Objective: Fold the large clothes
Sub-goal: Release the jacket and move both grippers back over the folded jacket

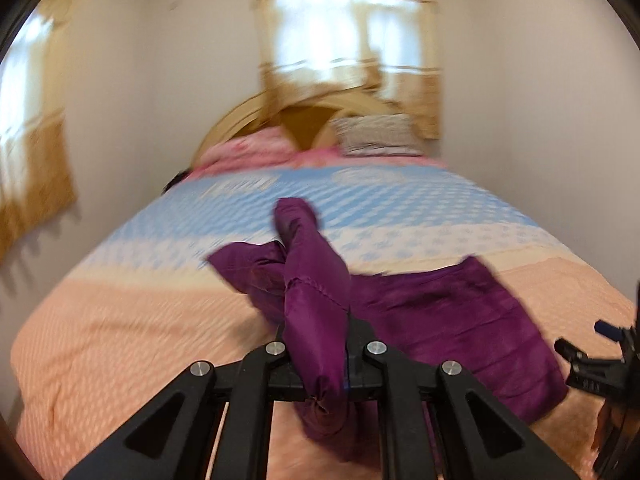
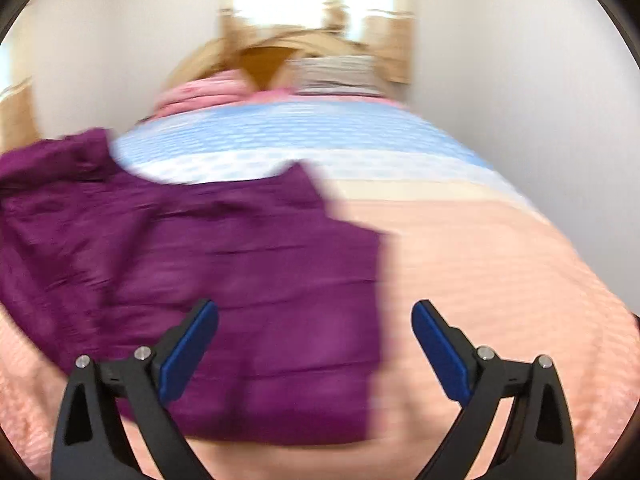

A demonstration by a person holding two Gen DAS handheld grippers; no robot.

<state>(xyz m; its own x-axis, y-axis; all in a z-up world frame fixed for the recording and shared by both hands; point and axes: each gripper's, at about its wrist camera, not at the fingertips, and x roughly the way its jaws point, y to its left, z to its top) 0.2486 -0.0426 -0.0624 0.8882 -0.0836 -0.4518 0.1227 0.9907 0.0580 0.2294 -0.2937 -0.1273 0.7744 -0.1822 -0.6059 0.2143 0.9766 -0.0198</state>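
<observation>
A pale-walled bedroom with curtained windows holds a wide bed (image 2: 500,264) under a peach, white and blue patterned cover, with pink bedding and a striped pillow (image 1: 376,136) by the wooden headboard. The left tongs (image 1: 320,364) are clenched on a bunched sleeve or corner of the large purple satin-like garment (image 2: 248,280), which rises in a twisted roll from between the jaws, probably lifted so it can be carried across for a fold. The right tongs (image 2: 316,344) hang released, jaws wide, just above the near right edge of the garment, seemingly ready to pin or pick up that side. The rest of the garment lies spread flat on the peach end of the bed, well apart from the pillow. No brand, label or writing can be read; both views are motion-blurred.
</observation>
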